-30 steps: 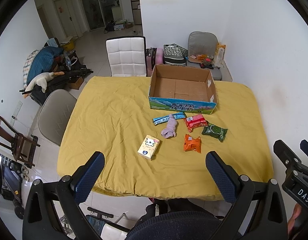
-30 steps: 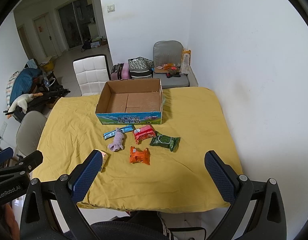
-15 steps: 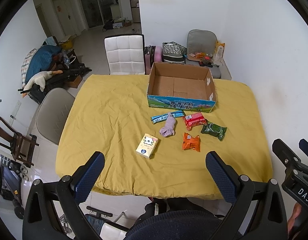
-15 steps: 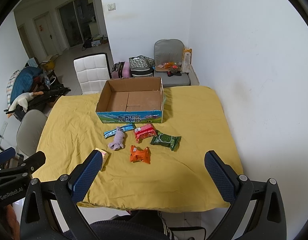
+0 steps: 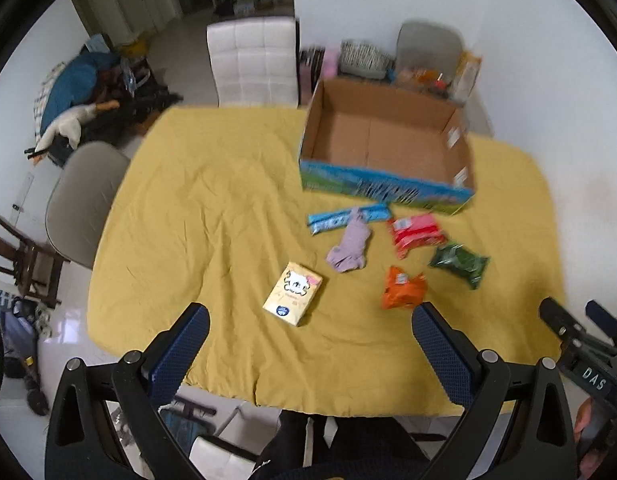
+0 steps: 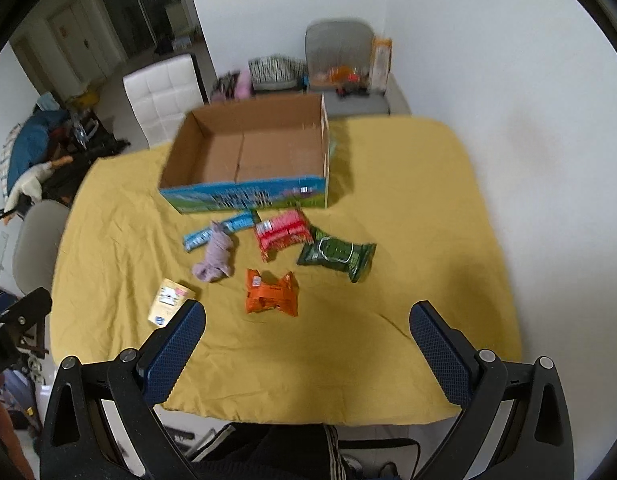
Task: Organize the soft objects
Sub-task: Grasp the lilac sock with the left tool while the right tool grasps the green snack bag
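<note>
An open cardboard box stands empty at the far side of the yellow-covered table. In front of it lie a blue packet, a lilac sock, a red packet, a green packet, an orange packet and a yellow tissue pack. My left gripper is open and empty above the table's near edge, below the tissue pack. My right gripper is open and empty, below the orange packet.
A white chair stands behind the table and a grey chair at its left. A grey seat with clutter sits by the wall behind the box. The right gripper shows at the lower right of the left wrist view.
Both grippers have moved forward and lower toward the table, so the packets and the box look larger. Nothing on the table has moved.
</note>
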Available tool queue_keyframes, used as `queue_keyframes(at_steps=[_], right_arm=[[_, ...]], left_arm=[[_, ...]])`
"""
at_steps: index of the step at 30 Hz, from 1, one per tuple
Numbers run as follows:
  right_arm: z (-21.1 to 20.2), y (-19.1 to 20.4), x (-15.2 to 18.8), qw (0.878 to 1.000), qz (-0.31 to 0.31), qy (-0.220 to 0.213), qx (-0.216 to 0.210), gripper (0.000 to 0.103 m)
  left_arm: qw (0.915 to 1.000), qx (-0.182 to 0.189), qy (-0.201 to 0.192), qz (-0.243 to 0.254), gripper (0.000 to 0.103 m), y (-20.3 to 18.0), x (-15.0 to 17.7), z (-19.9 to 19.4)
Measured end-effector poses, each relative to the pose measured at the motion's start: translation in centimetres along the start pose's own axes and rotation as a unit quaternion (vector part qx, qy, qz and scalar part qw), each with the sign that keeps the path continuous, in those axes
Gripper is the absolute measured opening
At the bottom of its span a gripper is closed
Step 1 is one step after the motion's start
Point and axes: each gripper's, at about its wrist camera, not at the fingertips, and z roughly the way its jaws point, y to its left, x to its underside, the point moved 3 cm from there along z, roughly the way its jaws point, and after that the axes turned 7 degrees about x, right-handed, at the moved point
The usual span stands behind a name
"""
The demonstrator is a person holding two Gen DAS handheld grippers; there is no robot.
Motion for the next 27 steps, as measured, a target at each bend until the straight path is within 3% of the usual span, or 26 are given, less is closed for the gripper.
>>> queue_keyframes(at_steps=[7,11,15,18,22,24,25,27], right_arm=[[14.2,0.3,-3.9,0.996,-0.061,0.065,0.020,0.103],[22.5,0.8,-4.9,0.986,-0.125,0.107,0.032,0.103],[29.2,1.1,-4.9,0.971,-0.189,0.139,0.036,0.103],[33.4,1.9,-4.5,0.954,-0.255,0.156,0.036,0.103],[37.2,2.9,-3.5,0.933,-0.305,0.190,0.007,0.103],[38.7,3.0,-3.1,0.932,-0.295,0.209,-0.002,0.088],[39.2,2.8,-3.0,0.935,-0.281,0.215,-0.002,0.087],[40.0,1.9,-2.7,0.944,-0.217,0.248,-0.013,0.077]], left_arm=[[0.9978,-0.003,0.064,0.015,0.103,-2.1,-3.0,10.0],[0.9942,-0.008,0.106,0.017,0.103,-3.0,-3.9,16.3],[0.9889,-0.001,0.148,0.005,0.103,-3.5,-4.0,22.3],[0.9846,0.004,0.175,0.002,0.102,-3.6,-3.8,25.5],[0.9810,0.022,0.193,-0.011,0.101,-3.4,-3.5,27.9],[0.9806,0.034,0.192,-0.020,0.099,-3.3,-3.6,28.5],[0.9805,0.039,0.192,-0.022,0.099,-3.2,-3.7,28.7],[0.9803,0.049,0.190,-0.025,0.099,-3.1,-4.1,29.3]])
